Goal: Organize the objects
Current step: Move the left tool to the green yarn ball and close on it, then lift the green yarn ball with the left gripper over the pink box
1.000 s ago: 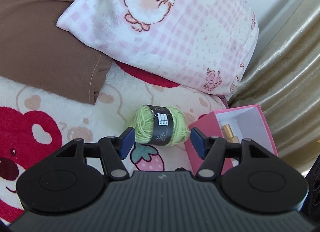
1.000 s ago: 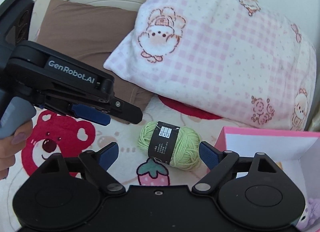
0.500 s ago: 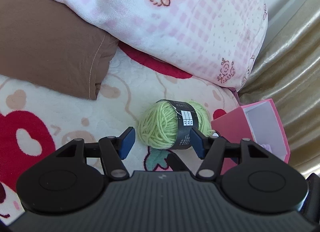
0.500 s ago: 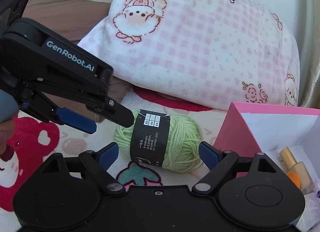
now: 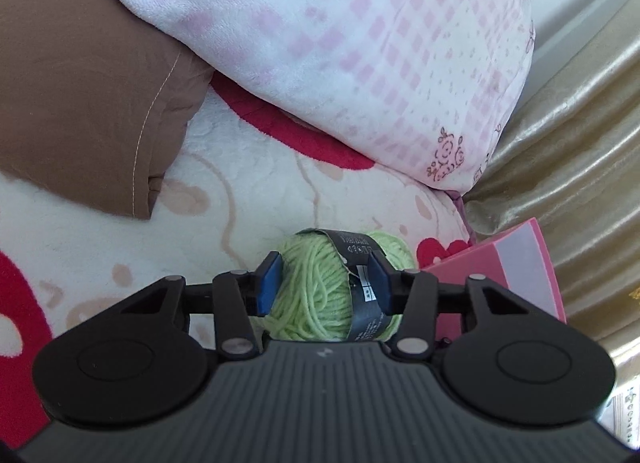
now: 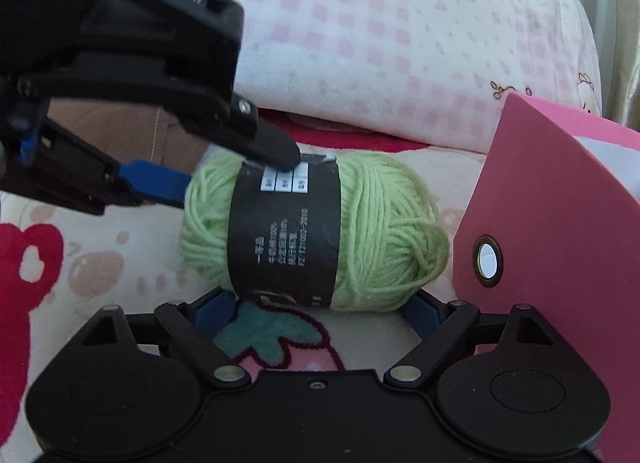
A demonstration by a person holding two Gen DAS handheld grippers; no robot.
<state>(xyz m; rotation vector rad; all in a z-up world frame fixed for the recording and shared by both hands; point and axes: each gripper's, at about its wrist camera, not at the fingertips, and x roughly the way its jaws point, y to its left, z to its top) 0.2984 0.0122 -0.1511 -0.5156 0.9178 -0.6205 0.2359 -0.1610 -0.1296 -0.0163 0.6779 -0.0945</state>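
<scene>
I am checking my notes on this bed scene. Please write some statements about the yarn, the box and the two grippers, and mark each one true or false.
1. The green yarn ball has a black paper band around it. True.
2. The left gripper has its blue pads on either side of the yarn. True.
3. The yarn lies inside the pink box. False: it lies on the patterned blanket, beside the box.
4. The right gripper is shut on the yarn. False: its fingers are spread wide, with the yarn just in front of them.
5. A pink checked pillow lies behind the yarn. True.
6. The pillow next to it is blue. False: it is the brown pillow.
</scene>
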